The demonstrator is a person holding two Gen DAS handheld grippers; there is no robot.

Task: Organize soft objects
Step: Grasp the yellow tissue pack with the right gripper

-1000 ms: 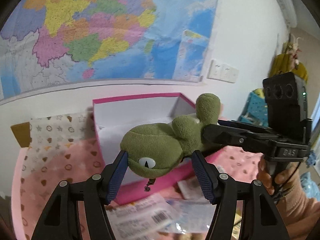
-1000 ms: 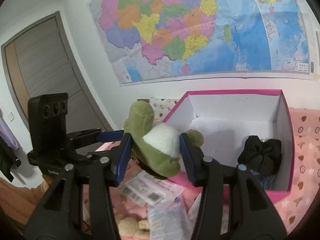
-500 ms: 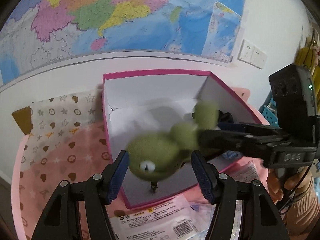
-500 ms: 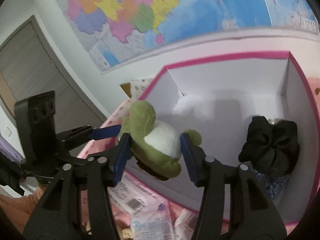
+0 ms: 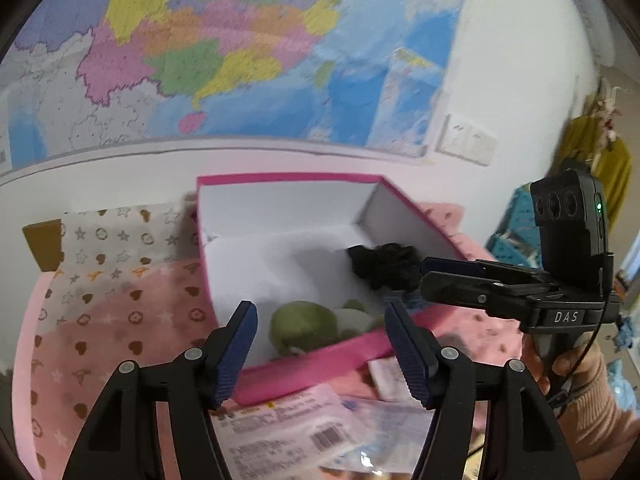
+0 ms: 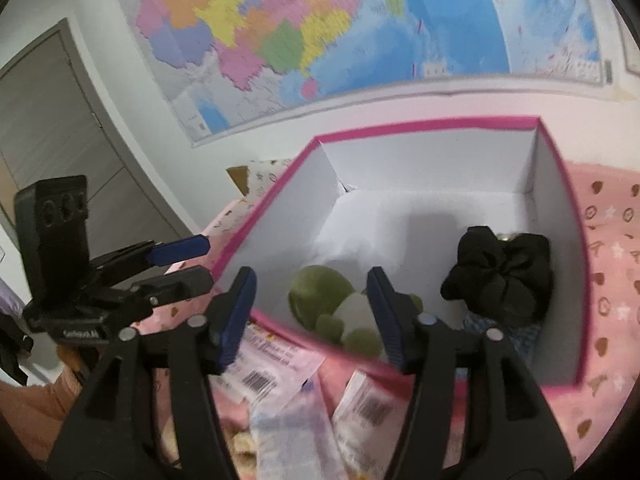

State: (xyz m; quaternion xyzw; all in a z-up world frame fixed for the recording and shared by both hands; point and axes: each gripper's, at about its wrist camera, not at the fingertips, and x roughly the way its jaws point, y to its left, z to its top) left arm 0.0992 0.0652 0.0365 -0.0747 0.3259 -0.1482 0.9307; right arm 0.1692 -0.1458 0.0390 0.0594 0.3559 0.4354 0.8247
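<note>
A green plush frog (image 5: 308, 330) lies on the white floor of the pink box (image 5: 288, 178), near its front wall; it also shows in the right wrist view (image 6: 336, 312). A black scrunchie (image 6: 500, 276) lies at the box's right side, also in the left wrist view (image 5: 384, 264). My left gripper (image 5: 320, 350) is open and empty, just in front of the box above the frog. My right gripper (image 6: 312, 316) is open and empty, over the box's front wall. Each gripper shows in the other's view: right (image 5: 452, 276), left (image 6: 184, 260).
The box stands on a pink patterned blanket (image 5: 120, 320) against a white wall with a large map (image 5: 240, 52). Plastic packets with barcodes (image 5: 304, 436) lie in front of the box, also in the right wrist view (image 6: 280, 364). A grey door (image 6: 52, 128) is at left.
Both grippers held the frog above the box; both have opened and the frog has dropped into the box. The grippers have drawn back slightly.
</note>
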